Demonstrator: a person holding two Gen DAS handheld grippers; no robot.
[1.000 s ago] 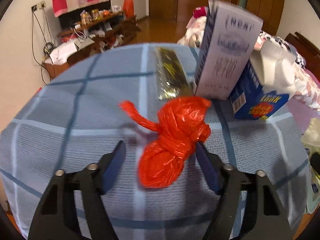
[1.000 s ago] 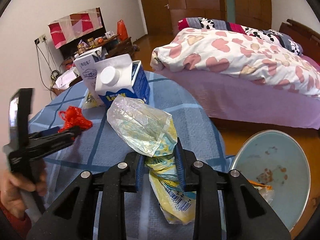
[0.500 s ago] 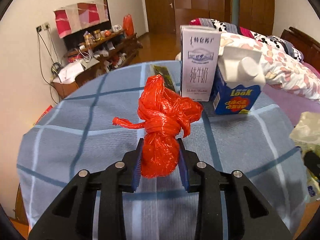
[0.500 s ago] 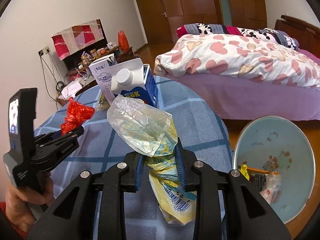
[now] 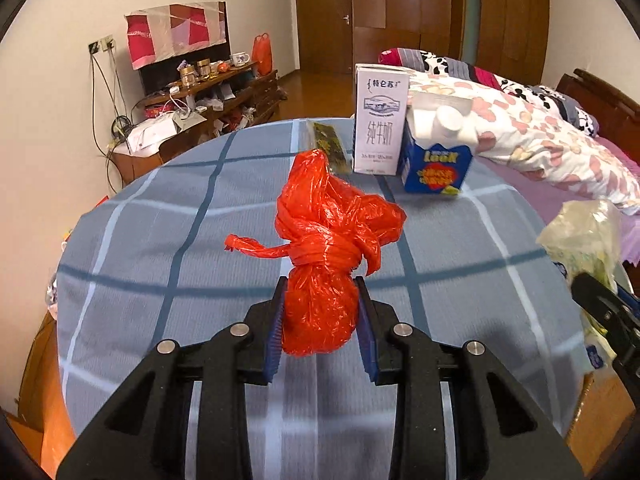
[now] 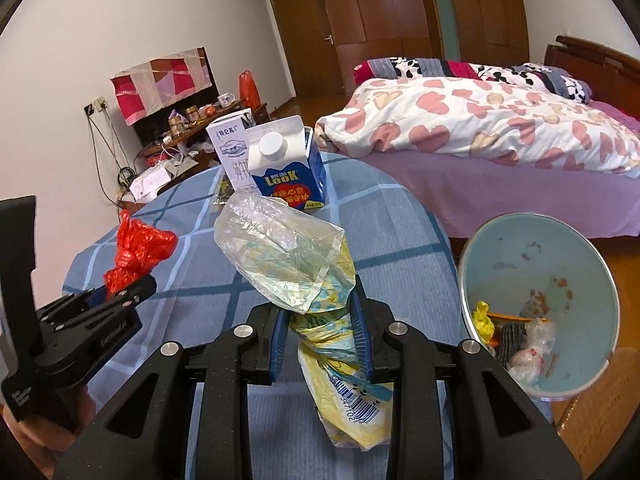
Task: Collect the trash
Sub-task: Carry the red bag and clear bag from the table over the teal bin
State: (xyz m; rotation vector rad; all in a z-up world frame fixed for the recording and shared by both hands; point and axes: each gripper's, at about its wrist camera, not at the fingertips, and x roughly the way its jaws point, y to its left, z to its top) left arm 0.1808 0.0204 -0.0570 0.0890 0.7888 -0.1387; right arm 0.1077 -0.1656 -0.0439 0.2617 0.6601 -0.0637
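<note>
My left gripper [image 5: 320, 312] is shut on a knotted red plastic bag [image 5: 328, 248] and holds it above the round table with the blue checked cloth [image 5: 160, 240]. It also shows in the right wrist view [image 6: 120, 296] with the red bag [image 6: 136, 248]. My right gripper [image 6: 320, 320] is shut on a crumpled clear and yellow plastic wrapper [image 6: 296, 264], held above the table's right side. A light blue trash bin [image 6: 540, 296] with several scraps inside stands on the floor to the right of the table.
A white milk carton [image 5: 378, 120], a blue Look carton [image 5: 438, 160] and a flat dark-and-gold wrapper [image 5: 326, 144] stand at the table's far side. A bed [image 6: 500, 132] lies beyond to the right. A cluttered wooden shelf [image 5: 200, 100] stands at the far left wall.
My left gripper has shut on the red bag and lifted it off the table. My right gripper has risen with its wrapper, and more of the bin has come into view.
</note>
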